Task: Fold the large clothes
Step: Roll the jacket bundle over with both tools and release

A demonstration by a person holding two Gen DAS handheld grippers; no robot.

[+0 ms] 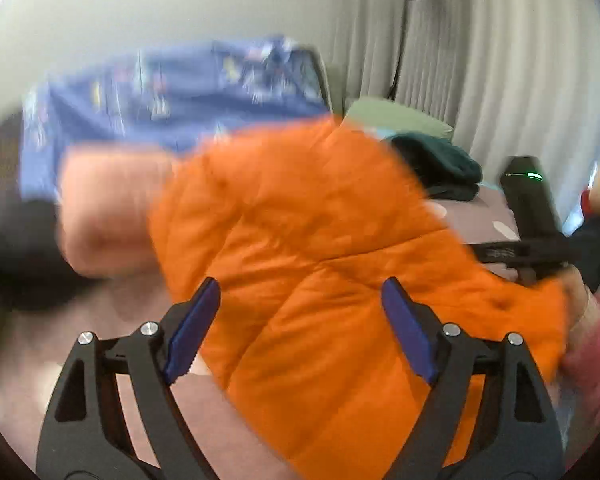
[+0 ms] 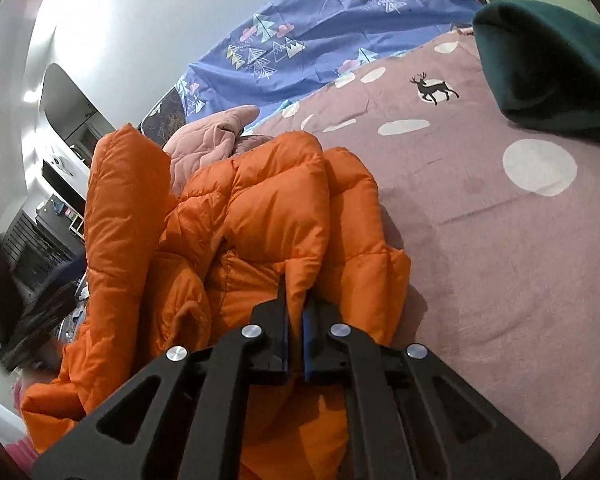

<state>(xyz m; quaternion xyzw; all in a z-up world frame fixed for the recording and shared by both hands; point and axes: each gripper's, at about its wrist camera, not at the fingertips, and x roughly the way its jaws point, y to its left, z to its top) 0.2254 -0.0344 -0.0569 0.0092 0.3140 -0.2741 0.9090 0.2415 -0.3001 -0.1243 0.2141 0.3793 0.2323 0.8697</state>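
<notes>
1. Orange puffer jacket [image 2: 260, 216]: lies bunched on the mauve bedspread [image 2: 500, 240], filling the centre and lower left of the right wrist view; its quilted panels are heaped, not flat, so folding appears to be at an early stage.
2. Right gripper [image 2: 295, 300]: jaws drawn together on a ridge of jacket fabric at lower centre, presumably to lift or drag that edge. It points forward and slightly down over the bed.
3. Left gripper [image 1: 300, 312]: blue pads [image 1: 196, 328] stand well apart at the bottom of the blurred left wrist view, holding nothing; it hangs over the jacket, probably ready to take a second hold.
4. Pink garment [image 2: 216, 136]: partly under the jacket, upper left of centre.
5. Dark green garment [image 2: 548, 68]: upper right, well apart from the jacket.
</notes>
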